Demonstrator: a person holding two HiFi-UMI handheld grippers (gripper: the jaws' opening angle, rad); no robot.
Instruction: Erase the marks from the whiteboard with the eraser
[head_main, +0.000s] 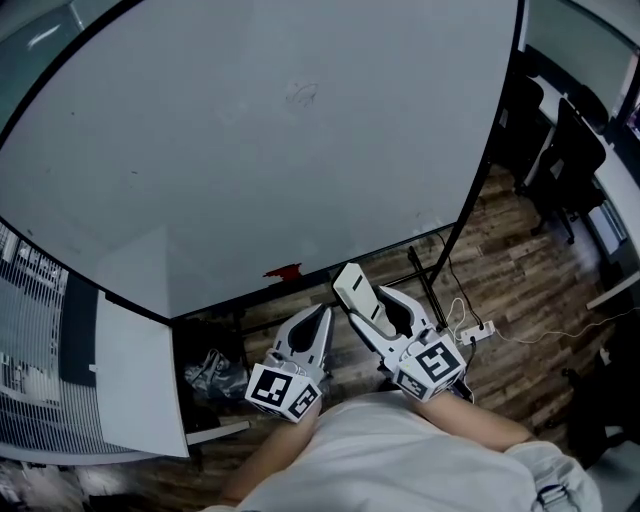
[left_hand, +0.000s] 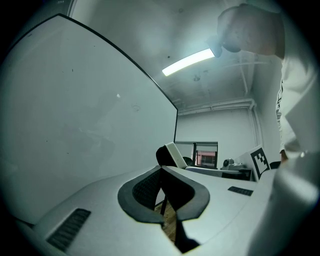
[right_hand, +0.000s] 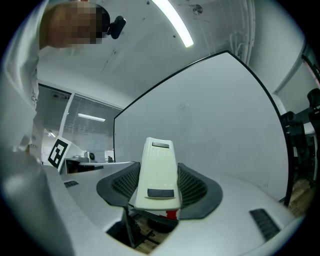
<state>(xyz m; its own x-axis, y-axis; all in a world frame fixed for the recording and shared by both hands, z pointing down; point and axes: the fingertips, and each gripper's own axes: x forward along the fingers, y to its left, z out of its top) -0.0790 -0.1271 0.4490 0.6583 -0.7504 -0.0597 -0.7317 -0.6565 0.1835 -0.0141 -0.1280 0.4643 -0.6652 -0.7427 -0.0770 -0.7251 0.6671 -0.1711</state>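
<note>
Your right gripper is clenched on the eraser, a cream block that stands up between the jaws with its top sticking out past the tips. It is held below the whiteboard's bottom edge, short of the surface and not touching it. Your left gripper hangs just beside it with the jaws closed together at the tips and nothing between them.

The board fills most of the head view and looks nearly clean; one faint scribble shows near the middle of its upper part (the right gripper view catches it too, very pale). A small red thing sits at the bottom edge, just left of the eraser; what it is cannot be made out.

Under the board, the black stand leg runs down close behind your right gripper, and a white power strip with its cord lies on the wood floor just beyond. Dark chairs stand off the board's right edge.
</note>
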